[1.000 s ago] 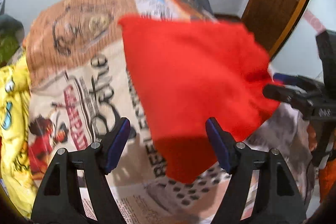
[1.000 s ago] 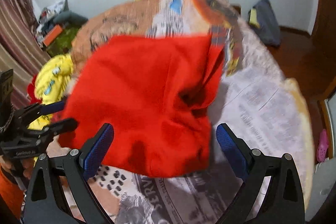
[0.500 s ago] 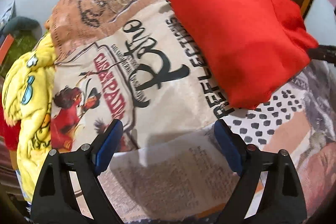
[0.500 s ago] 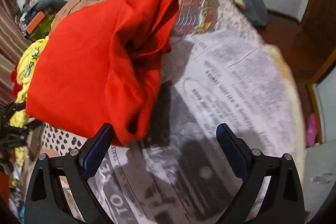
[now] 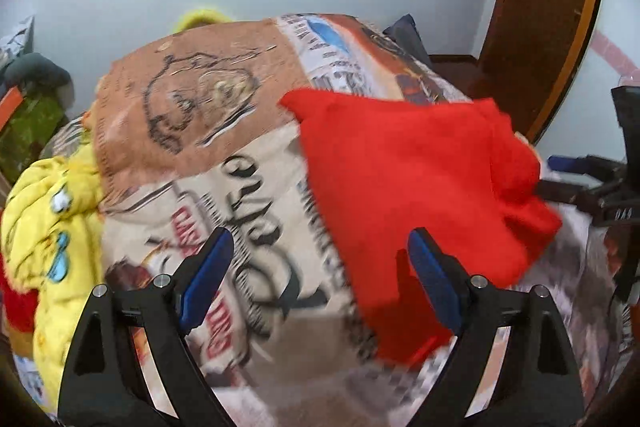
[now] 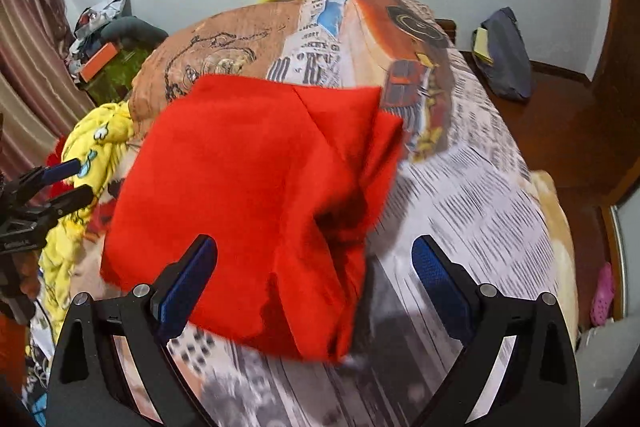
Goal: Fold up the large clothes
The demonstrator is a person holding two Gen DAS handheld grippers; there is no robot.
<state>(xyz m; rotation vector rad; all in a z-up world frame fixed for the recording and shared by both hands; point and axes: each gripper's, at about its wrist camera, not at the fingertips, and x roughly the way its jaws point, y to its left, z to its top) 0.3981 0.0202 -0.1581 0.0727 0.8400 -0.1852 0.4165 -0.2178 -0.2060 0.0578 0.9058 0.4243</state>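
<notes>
A red garment (image 5: 408, 187) lies folded in a rough square on the printed bedspread (image 5: 208, 131). In the right wrist view the red garment (image 6: 256, 203) fills the middle, with loose bunched folds on its right side. My left gripper (image 5: 320, 279) is open and empty, near the garment's near left edge. My right gripper (image 6: 316, 283) is open and empty, over the garment's near edge. The right gripper also shows at the right edge of the left wrist view (image 5: 580, 175), and the left gripper at the left edge of the right wrist view (image 6: 60, 179).
A heap of yellow printed clothes (image 5: 48, 227) lies at the bed's left edge, also in the right wrist view (image 6: 92, 147). A wooden door (image 5: 552, 11) stands to the right. A dark bag (image 6: 504, 59) lies on the floor by the wall.
Both cameras have pulled back and tilted up, so the wall shows again. The red garment lies closer in front of both grippers than half a second ago. Both grippers stay open.
</notes>
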